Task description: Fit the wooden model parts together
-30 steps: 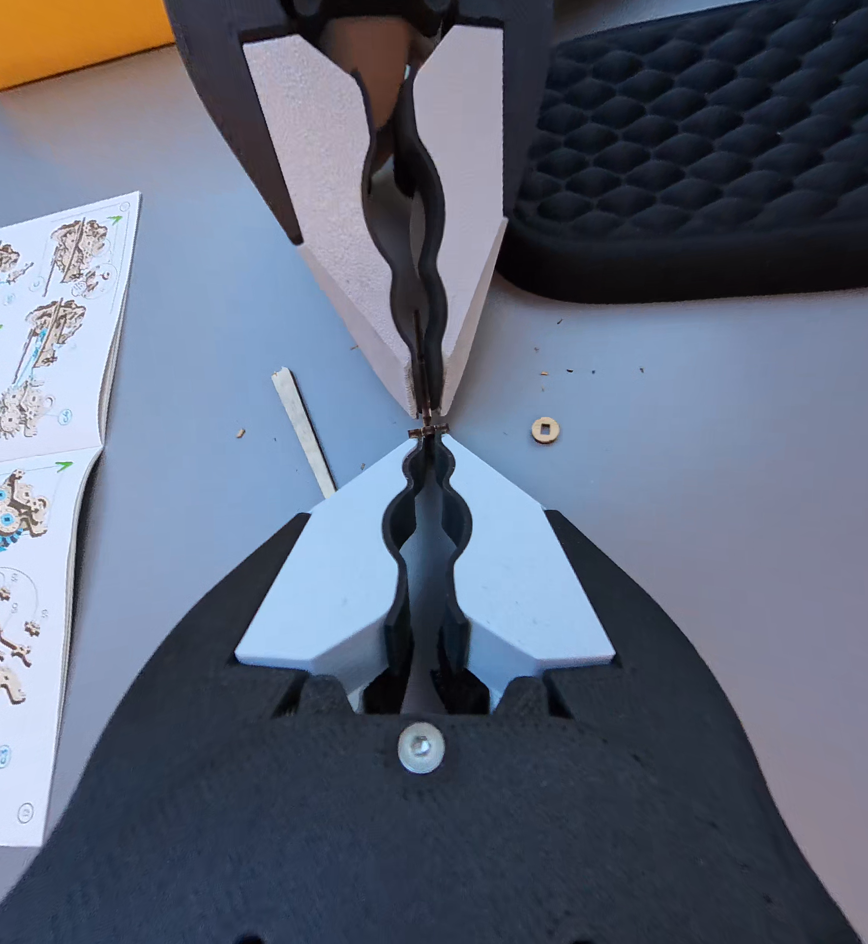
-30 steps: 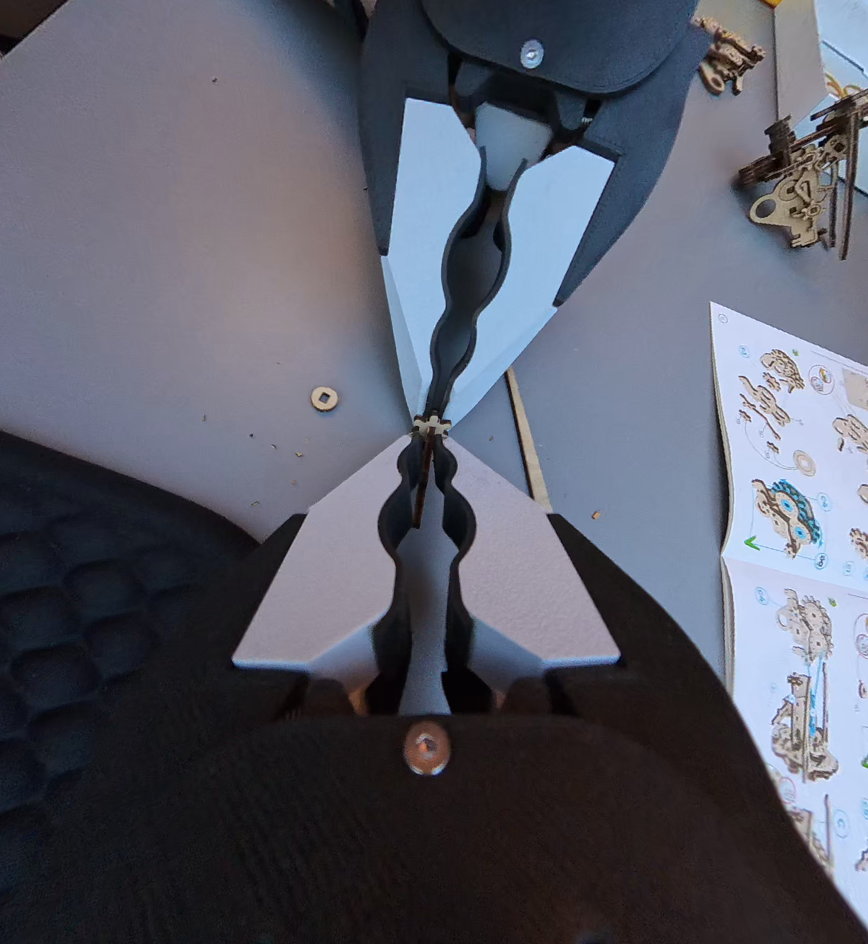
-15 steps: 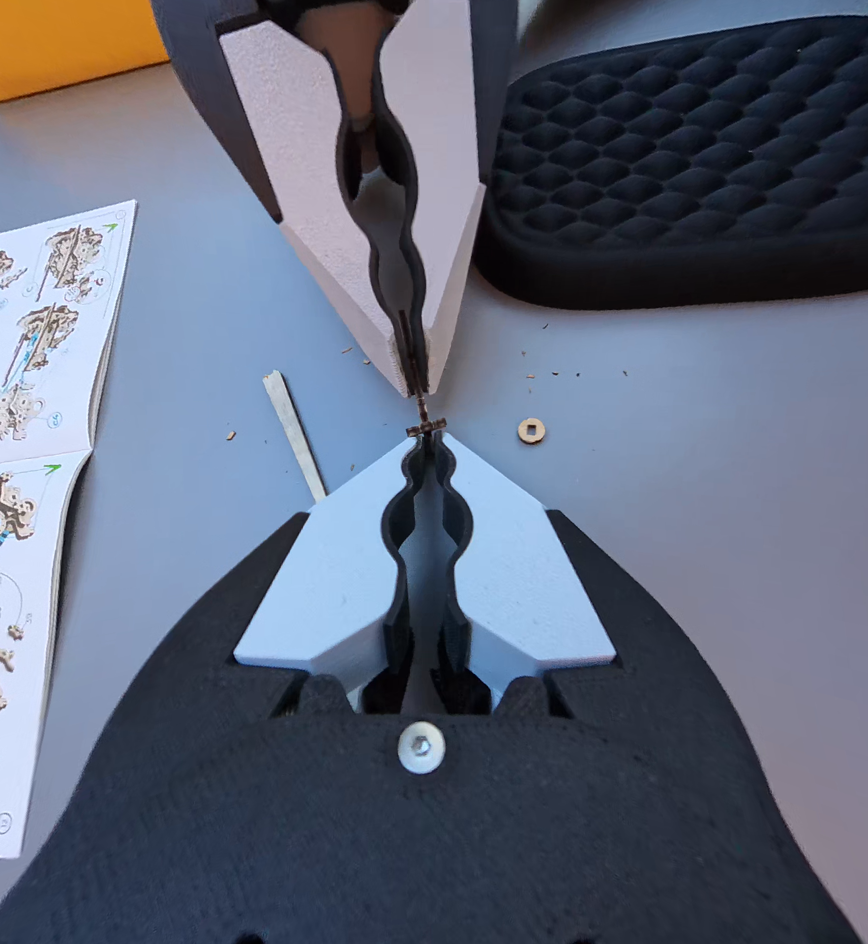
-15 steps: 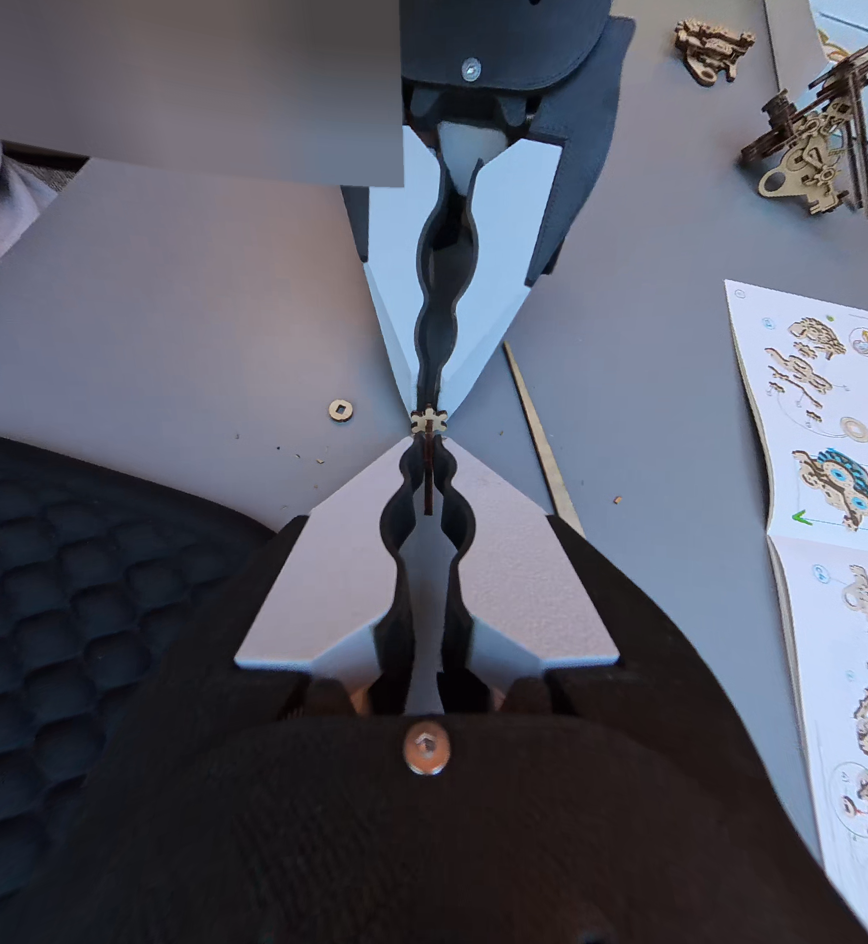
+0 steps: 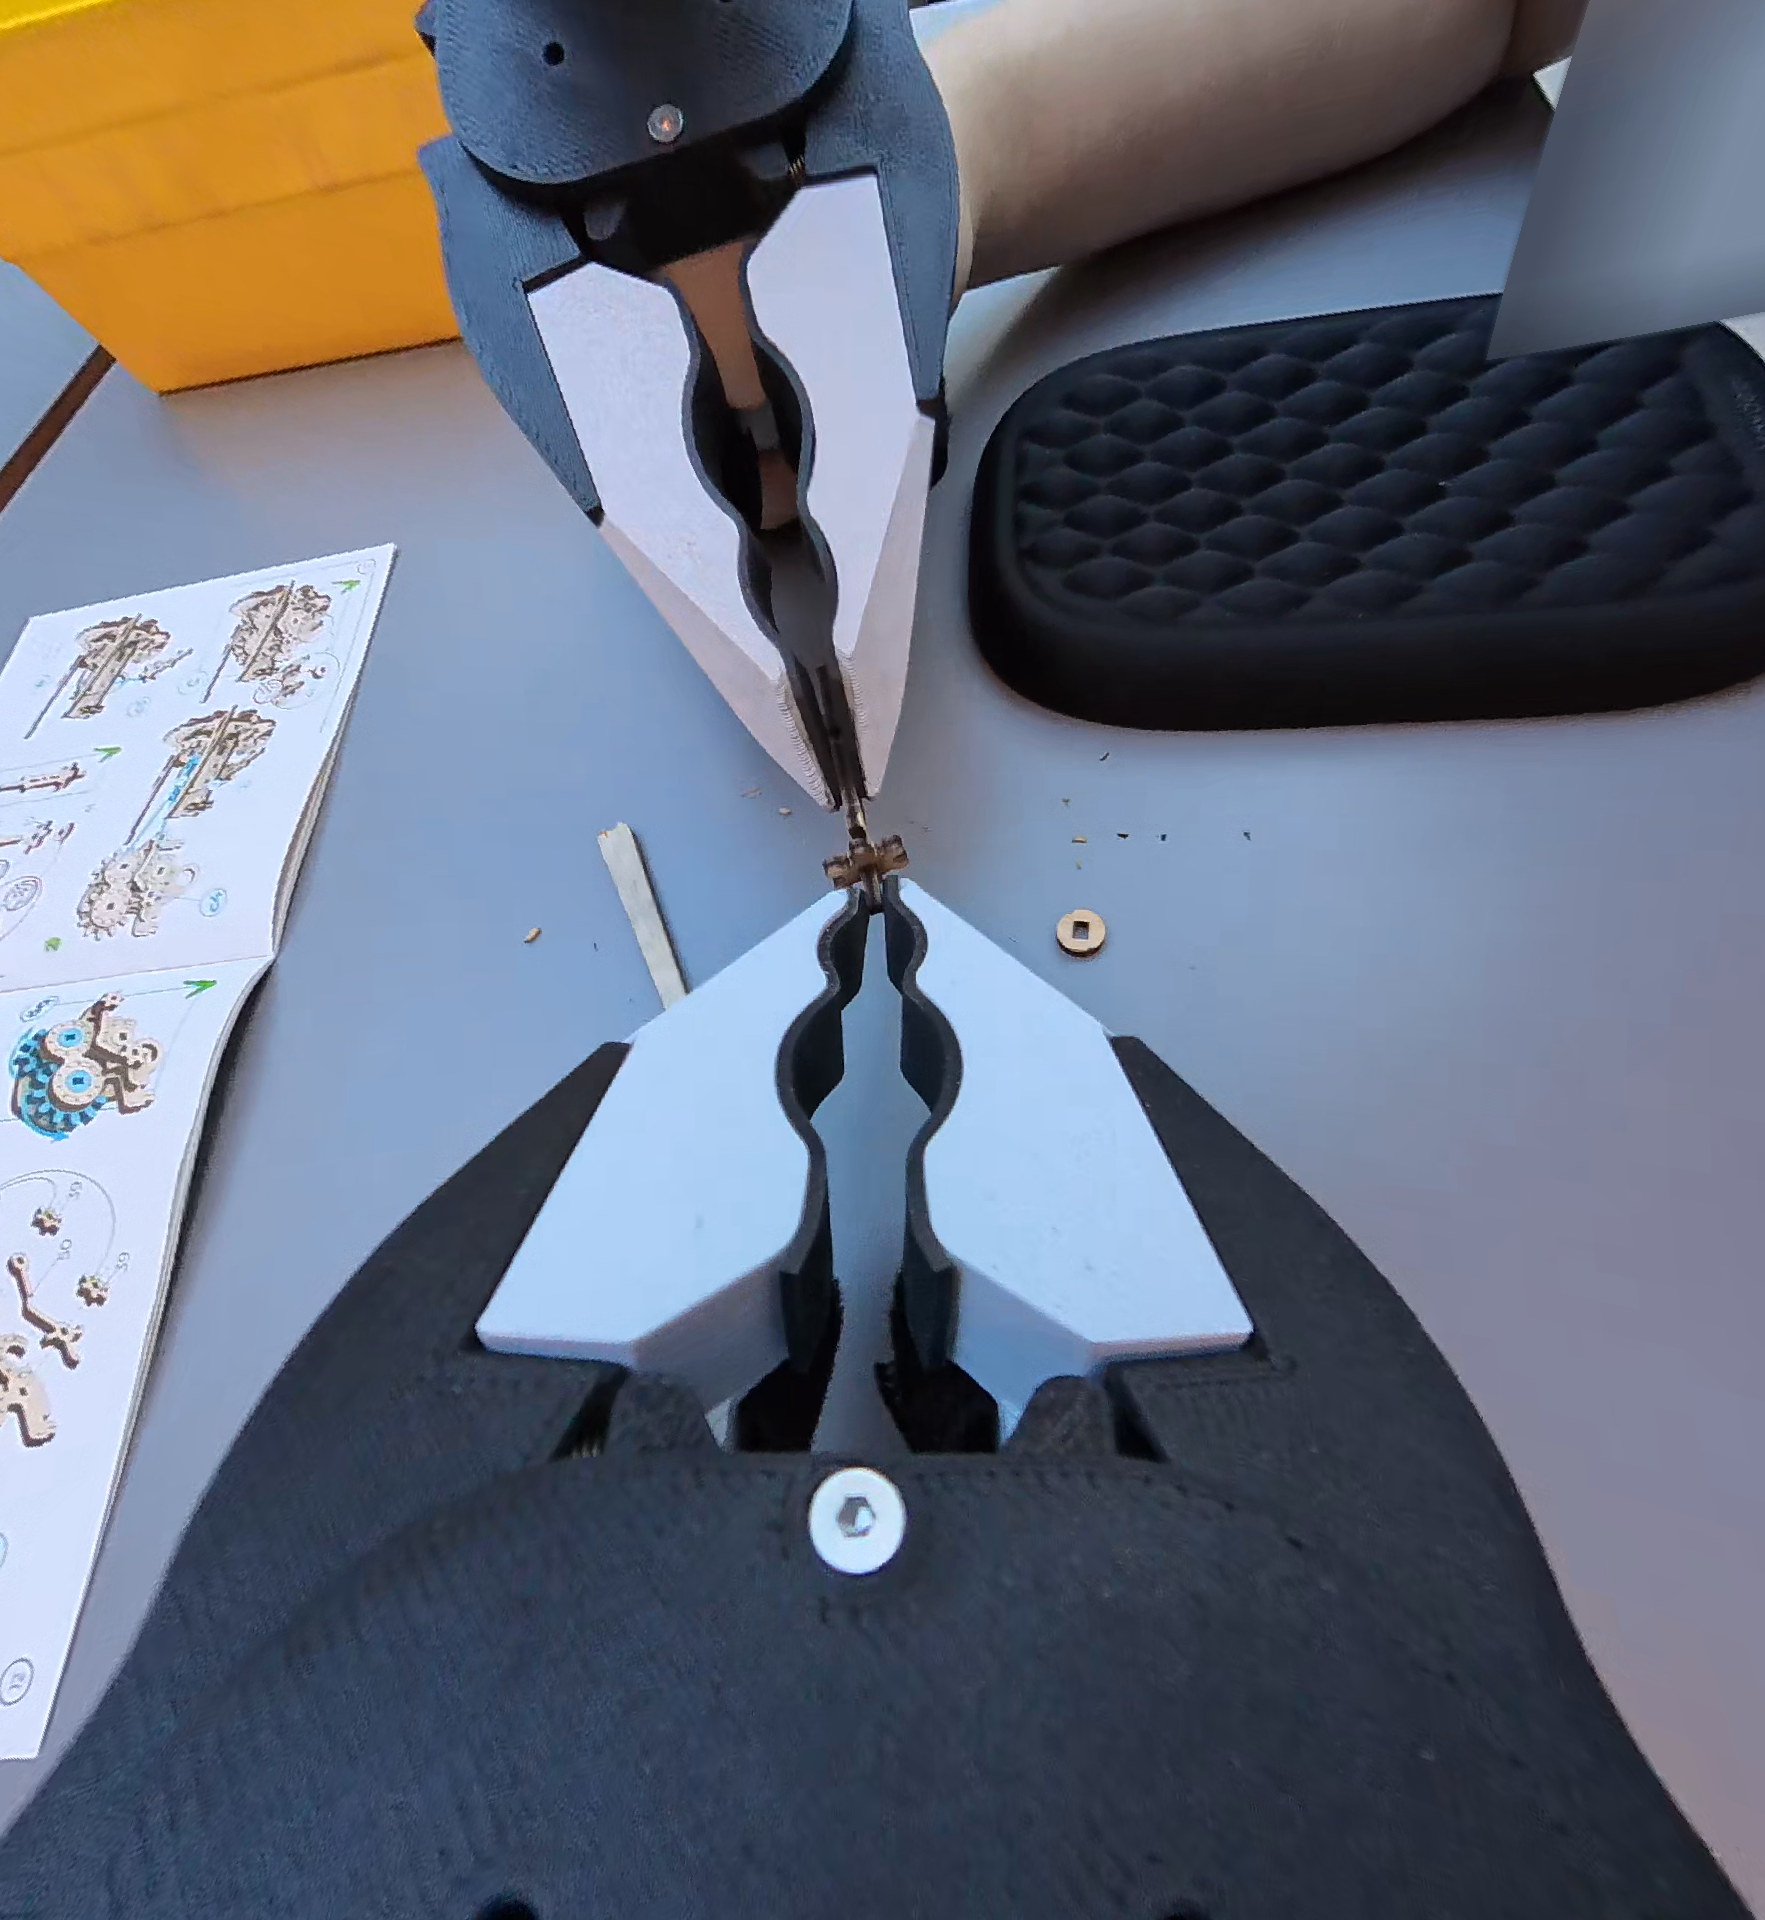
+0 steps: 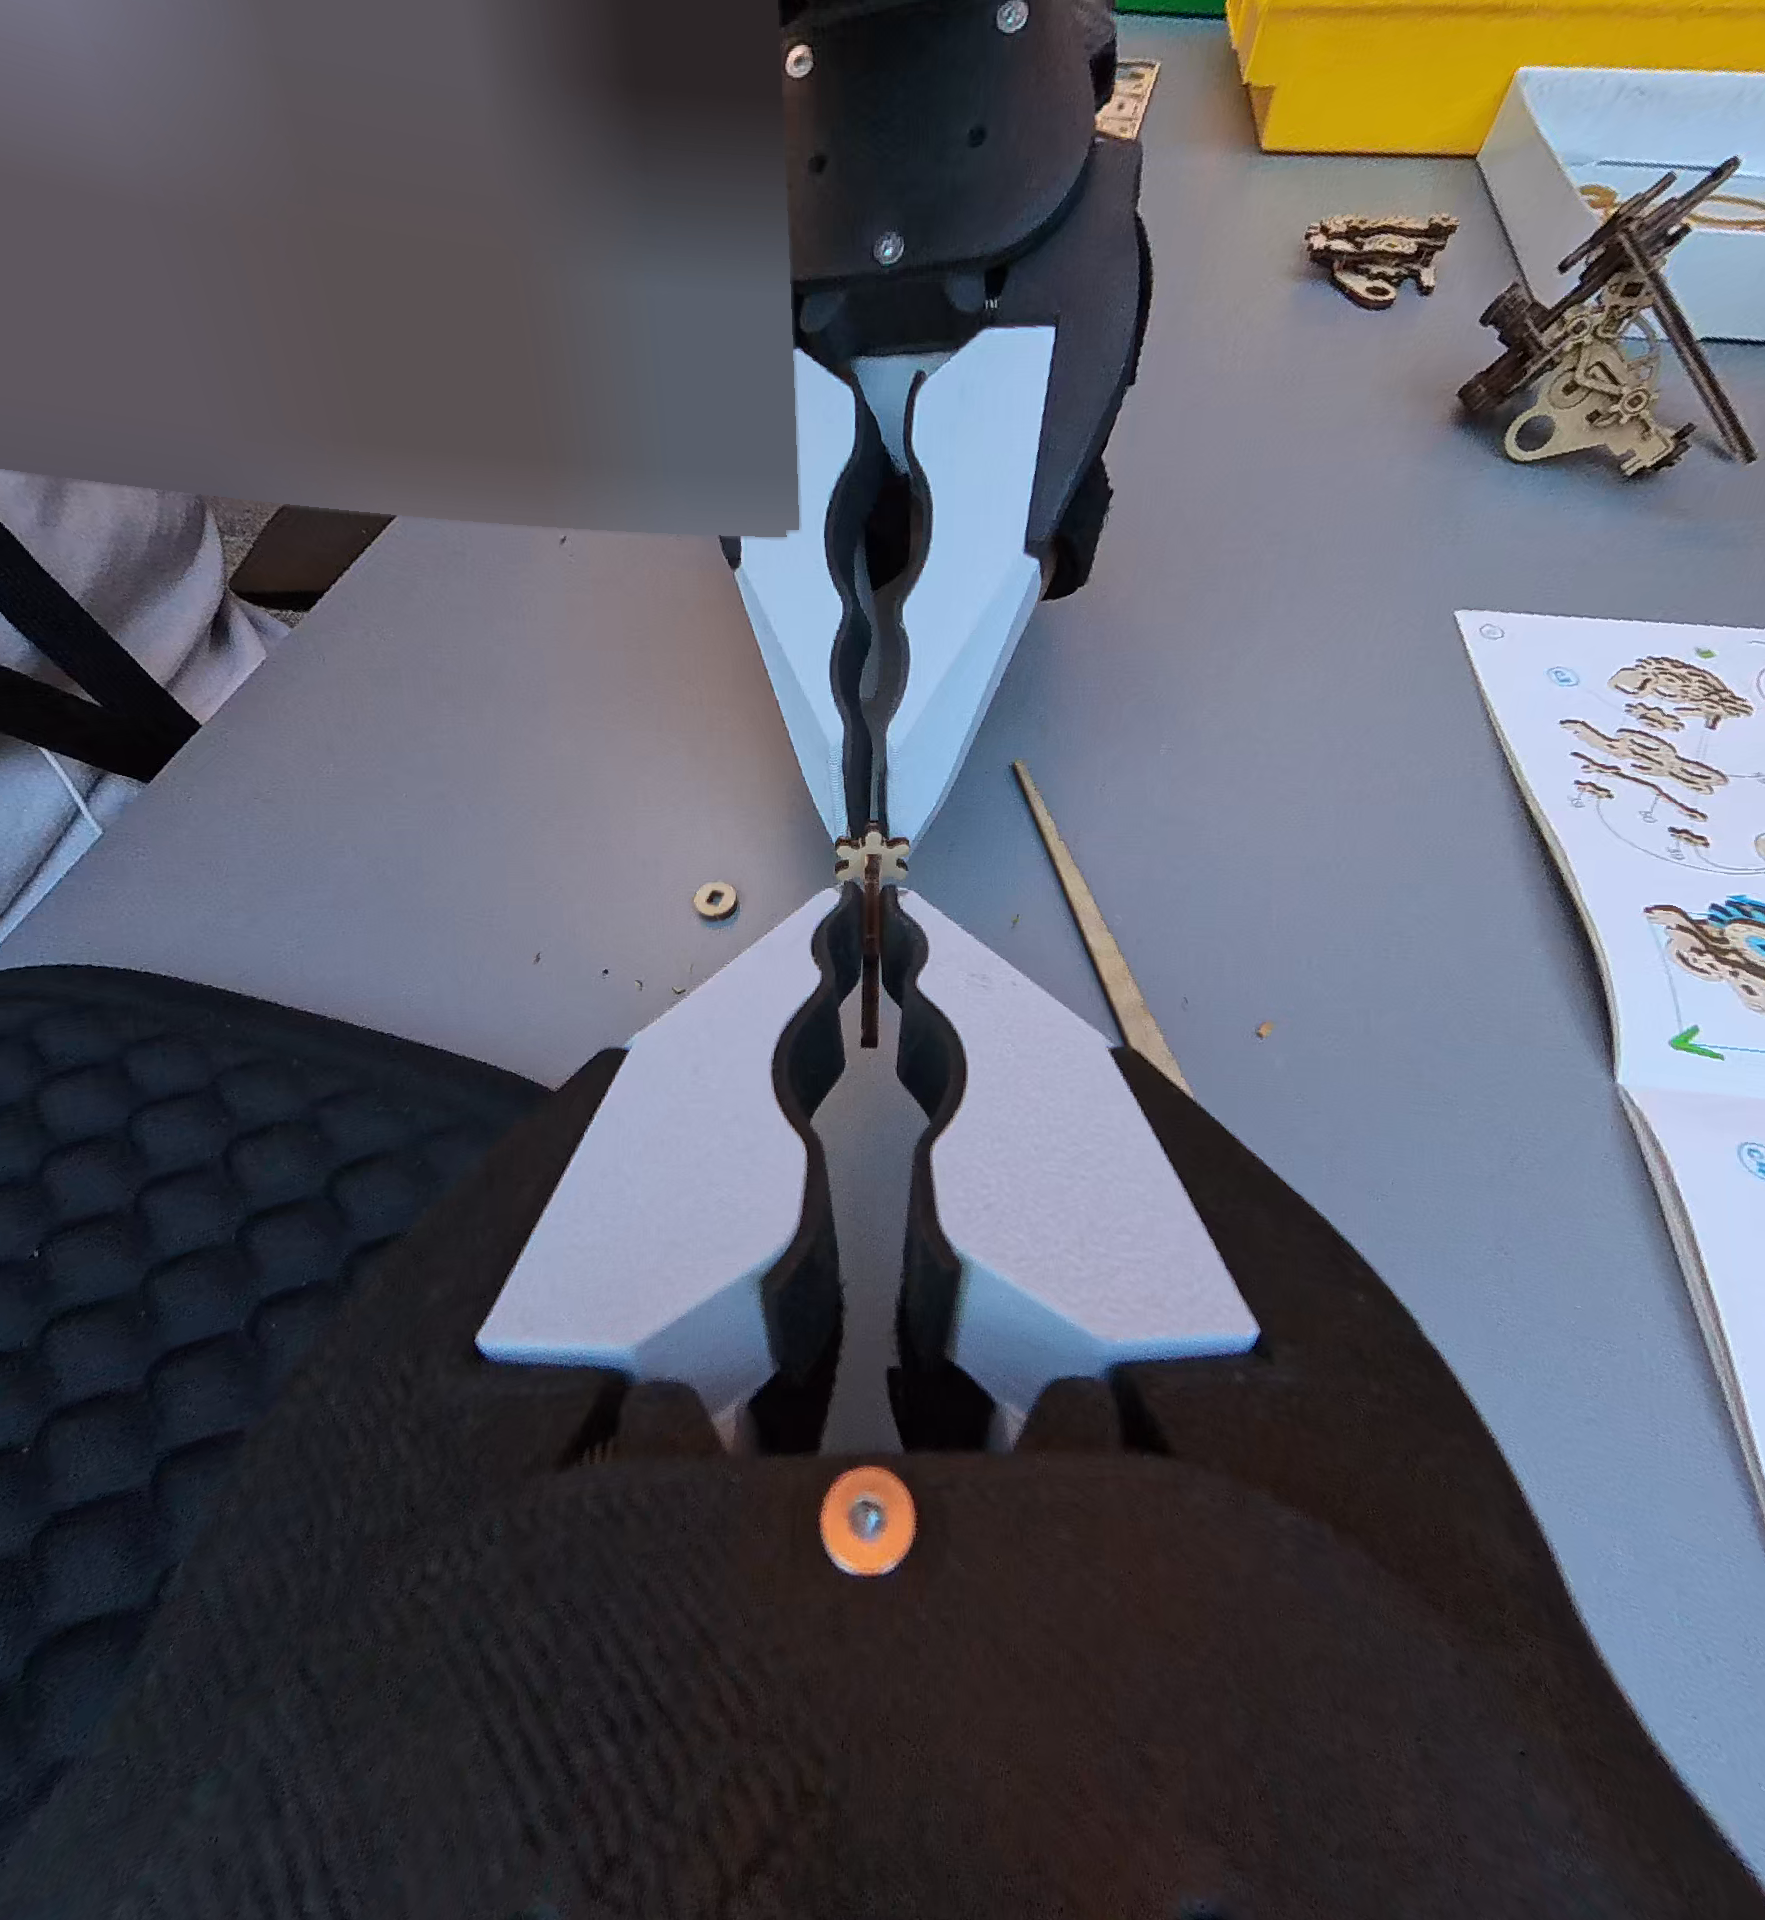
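My left gripper [image 5: 867, 902] is shut on a small pale wooden cog [image 5: 865, 860] held just past its tips. My right gripper [image 6: 870, 906] is shut on a thin dark wooden pin [image 6: 867, 982] that runs back between its fingers. The two grippers meet tip to tip above the grey table. The pin's front end sits in the cog [image 6: 870, 860]. In the left wrist view the right gripper [image 5: 842, 795] comes down from above, with a short bit of pin bare between it and the cog. In the right wrist view the left gripper [image 6: 860, 826] stands opposite.
A wooden washer [image 5: 1080, 932] and a flat wooden strip [image 5: 641, 909] lie on the table below the tips. An open instruction booklet [image 5: 130, 831], a black honeycomb pad [image 5: 1377, 520], a yellow box [image 5: 182, 187], a part-built wooden model [image 6: 1605, 353] and a person's forearm [image 5: 1221, 114] surround them. My two grippers' fingertips are within a few centimetres of each other. The wooden washer [image 5: 1080, 932] sits 4 cm or so from the ends of my left fingers. The right camera catches it too, in the right wrist view [image 6: 718, 899].
Both grippers have risen and tilted, so more of the far table shows. The right gripper's tips have drawn back slightly from the cog, baring a short length of pin. Both stay shut.
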Tool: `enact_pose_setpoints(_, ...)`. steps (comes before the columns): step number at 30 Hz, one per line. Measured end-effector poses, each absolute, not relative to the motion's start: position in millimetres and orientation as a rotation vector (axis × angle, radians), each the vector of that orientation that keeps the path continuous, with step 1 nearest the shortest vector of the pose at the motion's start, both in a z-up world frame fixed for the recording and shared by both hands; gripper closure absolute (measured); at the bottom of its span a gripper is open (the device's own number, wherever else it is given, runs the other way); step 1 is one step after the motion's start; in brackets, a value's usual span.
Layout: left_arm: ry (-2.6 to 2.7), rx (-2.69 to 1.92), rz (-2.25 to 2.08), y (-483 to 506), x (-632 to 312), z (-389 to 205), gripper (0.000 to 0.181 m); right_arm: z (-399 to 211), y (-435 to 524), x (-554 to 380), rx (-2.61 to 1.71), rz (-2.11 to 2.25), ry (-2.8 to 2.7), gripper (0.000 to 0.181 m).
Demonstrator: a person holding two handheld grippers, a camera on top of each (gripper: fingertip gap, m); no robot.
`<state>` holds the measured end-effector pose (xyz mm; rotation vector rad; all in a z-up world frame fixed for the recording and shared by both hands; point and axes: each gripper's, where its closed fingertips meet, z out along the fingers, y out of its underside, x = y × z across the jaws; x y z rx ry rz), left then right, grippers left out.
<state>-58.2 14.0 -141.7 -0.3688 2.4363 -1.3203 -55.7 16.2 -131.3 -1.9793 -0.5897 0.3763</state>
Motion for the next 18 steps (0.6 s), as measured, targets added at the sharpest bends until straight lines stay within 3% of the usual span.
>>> enact_pose_setpoints(18,2.540,-0.374,-1.120,13.0,-60.6,-165.4,0.181,-160.2,14.0,-58.6,-2.127,0.236,-0.725,0.180)
